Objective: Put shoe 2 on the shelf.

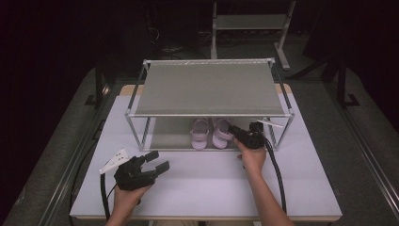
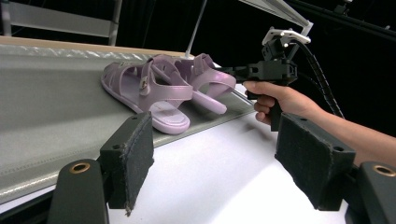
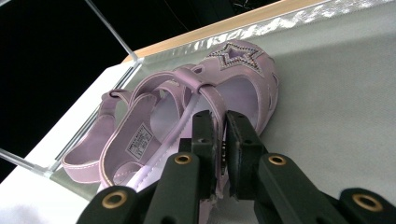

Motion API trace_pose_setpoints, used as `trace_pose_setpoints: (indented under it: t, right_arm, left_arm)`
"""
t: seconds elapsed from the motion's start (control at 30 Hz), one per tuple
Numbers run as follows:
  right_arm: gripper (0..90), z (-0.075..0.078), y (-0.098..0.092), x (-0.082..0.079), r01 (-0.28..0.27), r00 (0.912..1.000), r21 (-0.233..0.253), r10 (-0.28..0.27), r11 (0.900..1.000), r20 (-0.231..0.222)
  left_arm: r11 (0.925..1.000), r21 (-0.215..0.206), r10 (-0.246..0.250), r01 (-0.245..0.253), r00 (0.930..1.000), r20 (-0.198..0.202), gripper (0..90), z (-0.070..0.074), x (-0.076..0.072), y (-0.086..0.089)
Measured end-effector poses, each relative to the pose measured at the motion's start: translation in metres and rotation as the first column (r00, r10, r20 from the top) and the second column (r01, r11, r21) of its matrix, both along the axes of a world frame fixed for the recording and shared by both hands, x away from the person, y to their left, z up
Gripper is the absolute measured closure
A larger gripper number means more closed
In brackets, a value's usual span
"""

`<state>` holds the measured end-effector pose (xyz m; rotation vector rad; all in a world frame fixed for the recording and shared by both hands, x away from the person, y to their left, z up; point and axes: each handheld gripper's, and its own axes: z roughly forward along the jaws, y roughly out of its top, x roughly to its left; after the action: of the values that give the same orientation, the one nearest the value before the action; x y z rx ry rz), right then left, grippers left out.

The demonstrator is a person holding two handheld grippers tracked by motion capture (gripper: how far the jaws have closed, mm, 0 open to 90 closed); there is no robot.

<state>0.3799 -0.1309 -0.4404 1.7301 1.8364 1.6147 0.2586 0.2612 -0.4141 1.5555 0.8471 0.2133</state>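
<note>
Right gripper (image 3: 219, 140) pinched the right lilac sandal (image 3: 233, 88) on the shoe rack's (image 1: 207, 89) lower shelf; left gripper (image 1: 153, 162) sat open before the rack.

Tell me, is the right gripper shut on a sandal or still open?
Shut. In the right gripper view the right gripper has its jaws pinched on the side edge of the nearer sandal, which lies on the rack's lower shelf.

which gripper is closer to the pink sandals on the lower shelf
Right. The right gripper has its fingers pinched on the side of one of the pink sandals. The left gripper sits open on the table, in front of the rack.
</note>
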Motion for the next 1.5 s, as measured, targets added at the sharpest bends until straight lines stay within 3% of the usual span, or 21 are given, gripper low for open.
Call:
trace_pose_setpoints:
  t: [0.43,0.6,0.8,0.97,1.13,1.17,1.5]
  right_arm:
    - [82.0,-0.004,0.006,0.003,0.008,0.9999,-0.016,-0.008,1.000,0.011]
    - [80.6,-0.007,0.012,0.002,0.003,0.9998,-0.050,-0.002,0.999,0.021]
    - [77.1,-0.007,0.011,0.002,0.007,0.9998,-0.029,-0.006,1.000,0.018]
    - [72.9,-0.007,0.009,0.002,-0.003,0.9999,0.027,0.002,1.000,0.016]
    - [72.3,-0.006,0.009,0.001,-0.001,0.9999,0.039,0.001,0.999,0.012]
    - [72.3,-0.005,0.009,0.000,-0.007,0.9999,0.062,0.007,0.998,0.013]
    - [71.7,0.003,0.001,-0.005,-0.013,0.9991,0.083,0.010,0.996,0.042]
  left_arm:
    - [1.0000,-0.002,-0.007,0.007,1.0000,0.001,27.5,0.000,0.000,0.001]
    - [1.0000,-0.001,-0.008,0.008,1.0000,0.002,27.5,0.000,0.000,0.001]
    - [0.9999,-0.002,-0.011,0.011,0.9999,0.002,27.6,0.001,-0.001,0.000]
    - [0.9999,0.000,-0.013,0.013,0.9999,0.003,27.6,0.001,-0.001,0.000]
    - [1.0000,-0.003,-0.007,0.007,1.0000,0.004,27.6,0.001,-0.002,0.001]
    - [1.0000,-0.003,-0.006,0.006,1.0000,0.004,27.6,0.001,-0.002,0.002]
    - [0.9999,0.000,-0.010,0.010,0.9999,0.004,27.6,0.001,-0.003,0.000]
